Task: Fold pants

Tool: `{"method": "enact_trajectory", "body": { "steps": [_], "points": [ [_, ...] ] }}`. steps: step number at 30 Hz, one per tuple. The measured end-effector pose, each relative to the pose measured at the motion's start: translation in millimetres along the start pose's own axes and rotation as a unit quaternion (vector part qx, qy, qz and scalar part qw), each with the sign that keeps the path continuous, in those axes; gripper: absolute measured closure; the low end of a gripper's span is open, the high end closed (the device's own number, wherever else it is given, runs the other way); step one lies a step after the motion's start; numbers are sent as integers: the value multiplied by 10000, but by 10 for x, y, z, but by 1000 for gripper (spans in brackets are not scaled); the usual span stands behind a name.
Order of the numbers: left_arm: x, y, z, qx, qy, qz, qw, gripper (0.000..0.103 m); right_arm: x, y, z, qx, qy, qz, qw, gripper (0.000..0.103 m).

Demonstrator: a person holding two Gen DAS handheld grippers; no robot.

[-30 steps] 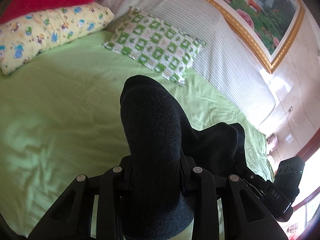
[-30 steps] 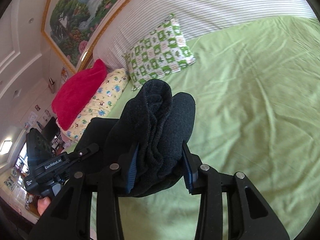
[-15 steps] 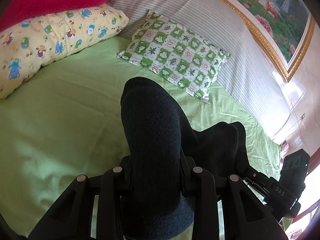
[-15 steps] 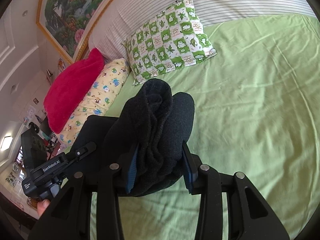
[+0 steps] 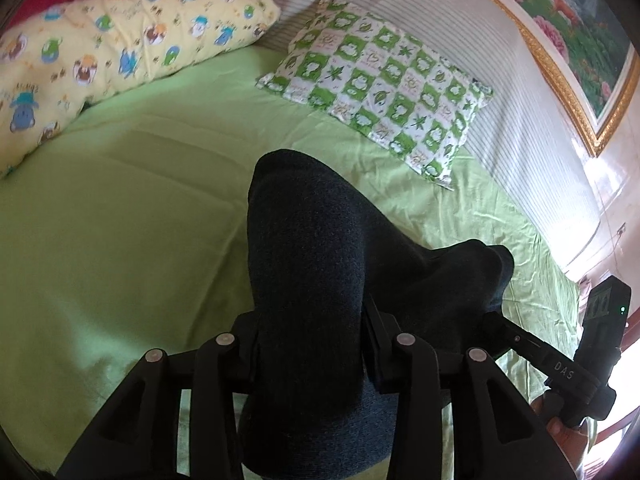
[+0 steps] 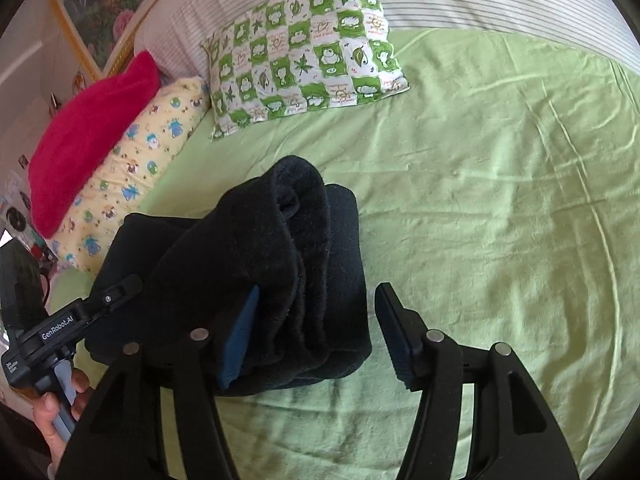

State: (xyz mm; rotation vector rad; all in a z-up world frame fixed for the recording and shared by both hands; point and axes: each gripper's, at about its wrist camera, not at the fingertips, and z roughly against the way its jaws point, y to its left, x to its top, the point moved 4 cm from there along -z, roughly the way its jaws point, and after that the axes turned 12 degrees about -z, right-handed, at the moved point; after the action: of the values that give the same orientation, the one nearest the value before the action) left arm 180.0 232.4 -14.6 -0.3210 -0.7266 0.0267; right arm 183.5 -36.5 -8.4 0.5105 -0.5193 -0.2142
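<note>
The left gripper (image 5: 310, 344) is seen clamped on a thick fold of the dark pants (image 5: 308, 264), the cloth bulging up between its two fingers and pressed by both. In the right wrist view, the right gripper (image 6: 316, 332) is seen with its fingers spread apart: the blue-padded finger (image 6: 240, 336) is touched by the bundled cloth, while the other finger (image 6: 394, 334) is set clear of it, with a strip of sheet shown between. The pants (image 6: 256, 276) are gathered into a folded bundle on the green bed sheet (image 6: 500, 208), stretched between the two tools. Farther back, a green-and-white checked pillow (image 5: 380, 88) is laid on the sheet, with a yellow cartoon-print pillow (image 5: 112, 64) beside it and a red cushion (image 6: 88, 140) resting on that. A striped headboard (image 5: 500, 92) and a gold-framed painting (image 5: 576, 28) are seen behind.
</note>
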Motion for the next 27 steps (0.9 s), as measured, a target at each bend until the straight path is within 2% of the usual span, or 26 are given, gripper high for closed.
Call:
{"method": "enact_trajectory", "body": {
  "steps": [6, 8, 10, 12, 18, 21, 25, 27],
  "points": [
    [-49, 94, -51, 82, 97, 79, 9999, 47, 16, -55, -57, -136, 38, 59, 9999, 41],
    [-65, 131, -60, 172, 130, 89, 9997, 33, 12, -107, -87, -126, 39, -29, 9999, 40],
    [-85, 177, -60, 197, 134, 140, 9996, 28, 5, -160, -109, -99, 35, -114, 9999, 36],
    [-103, 195, -67, 166, 154, 130, 9997, 26, 4, -219, -115, -29, 31, -214, 9998, 35],
    [-126, 149, 8, 436, 161, -87, 9989, 20, 12, -309, -58, 35, -49, -369, 9993, 34],
    [-131, 136, 86, 569, 157, -160, 9981, 20, 30, -338, 0, -78, -109, -323, 9994, 34],
    [-155, 119, 197, 809, 160, -323, 9961, 19, 80, -445, 108, -487, -285, -345, 9978, 38],
    [-174, 93, 262, 823, 127, -423, 9956, 19, 92, -500, 158, -406, -238, -435, 9979, 38]
  ]
}}
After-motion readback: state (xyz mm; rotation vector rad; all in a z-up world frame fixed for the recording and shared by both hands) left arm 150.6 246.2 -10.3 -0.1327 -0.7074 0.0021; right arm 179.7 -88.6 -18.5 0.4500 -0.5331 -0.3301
